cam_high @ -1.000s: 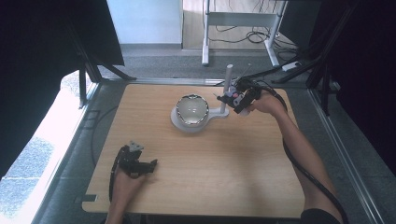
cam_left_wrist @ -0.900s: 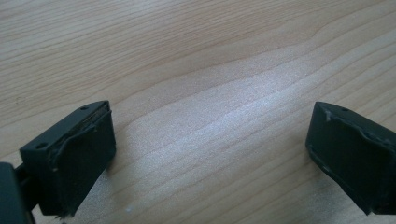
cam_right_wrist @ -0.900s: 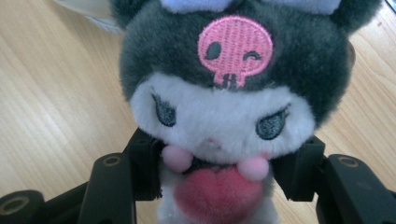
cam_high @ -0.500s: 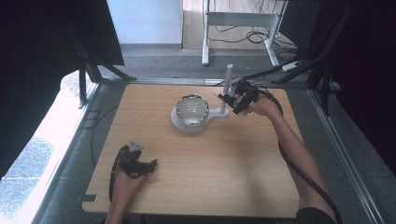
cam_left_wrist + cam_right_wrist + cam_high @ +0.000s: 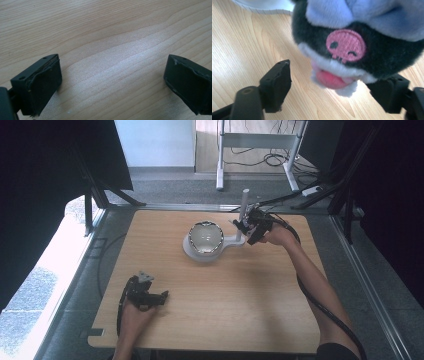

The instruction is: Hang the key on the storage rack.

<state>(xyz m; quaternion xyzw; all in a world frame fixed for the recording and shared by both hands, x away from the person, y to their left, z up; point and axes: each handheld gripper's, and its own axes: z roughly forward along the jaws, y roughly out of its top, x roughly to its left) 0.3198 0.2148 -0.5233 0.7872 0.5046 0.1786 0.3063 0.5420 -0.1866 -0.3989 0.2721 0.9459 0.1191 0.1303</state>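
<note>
Your right gripper (image 5: 337, 87) stands wide around the dark, pale-blue plush toy with a pink embroidered skull (image 5: 362, 42), far right beside the white stand (image 5: 235, 240); centre it before closing; your left gripper (image 5: 112, 85) rests wide, empty, near left.

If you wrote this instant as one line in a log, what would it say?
left gripper: open, low over bare table | right gripper: open, plush toy close before it, by white stand
</note>
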